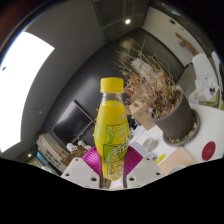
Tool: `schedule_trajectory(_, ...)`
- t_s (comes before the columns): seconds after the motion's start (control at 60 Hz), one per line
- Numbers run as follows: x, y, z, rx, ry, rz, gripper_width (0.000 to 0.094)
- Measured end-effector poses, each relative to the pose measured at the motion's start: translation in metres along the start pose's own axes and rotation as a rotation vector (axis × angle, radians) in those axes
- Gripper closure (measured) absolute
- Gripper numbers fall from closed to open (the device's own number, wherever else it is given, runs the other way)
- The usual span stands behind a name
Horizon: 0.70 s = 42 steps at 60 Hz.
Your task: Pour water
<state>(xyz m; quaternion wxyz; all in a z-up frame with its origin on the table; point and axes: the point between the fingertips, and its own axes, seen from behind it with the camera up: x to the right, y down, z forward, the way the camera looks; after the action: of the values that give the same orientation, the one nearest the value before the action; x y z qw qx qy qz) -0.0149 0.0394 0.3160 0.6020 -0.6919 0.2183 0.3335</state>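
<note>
Between my two fingers, at the lower centre of the frame, I am holding a yellow bottle (112,128) with a yellow cap, and my claw (113,172) is pinching it low on its body, the pink pads (93,160) pressing in from both sides. Its long axis is running straight up from my grip toward the middle of the frame, cap uppermost and only slightly tilted, so no liquid is leaving yet. To the right, a dark pot (178,122) of dry twigs is sitting on a light surface. No cup or glass is showing for me to pour into, so I judge I am needing to find one before tipping the neck over.
</note>
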Motion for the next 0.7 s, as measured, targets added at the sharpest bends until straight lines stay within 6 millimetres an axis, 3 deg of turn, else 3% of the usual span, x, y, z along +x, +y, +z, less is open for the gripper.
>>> schedule_trajectory(0.117, 0.029, -0.056, -0.016, 0.087, 0.088, -0.288, 0.0676)
schedule_trajectory(0.2, 0.076, -0.081, -0.027, 0.114, 0.193, -0.447, 0.0674)
schedule_trajectory(0.267, 0.12, -0.089, -0.035, 0.106, 0.279, -0.547, 0.0674)
schedule_trajectory(0.35, 0.183, -0.083, -0.043, 0.06, 0.375, -0.631, 0.0674)
schedule_trajectory(0.4, 0.221, -0.069, -0.046, 0.024, 0.424, -0.668, 0.0675)
schedule_trajectory(0.45, 0.248, -0.06, -0.047, -0.02, 0.464, -0.693, 0.0676)
schedule_trajectory(0.533, 0.288, -0.035, -0.049, -0.078, 0.5, -0.702, 0.0675)
schedule_trajectory(0.7, 0.34, 0.001, -0.054, -0.137, 0.553, -0.699, 0.0674)
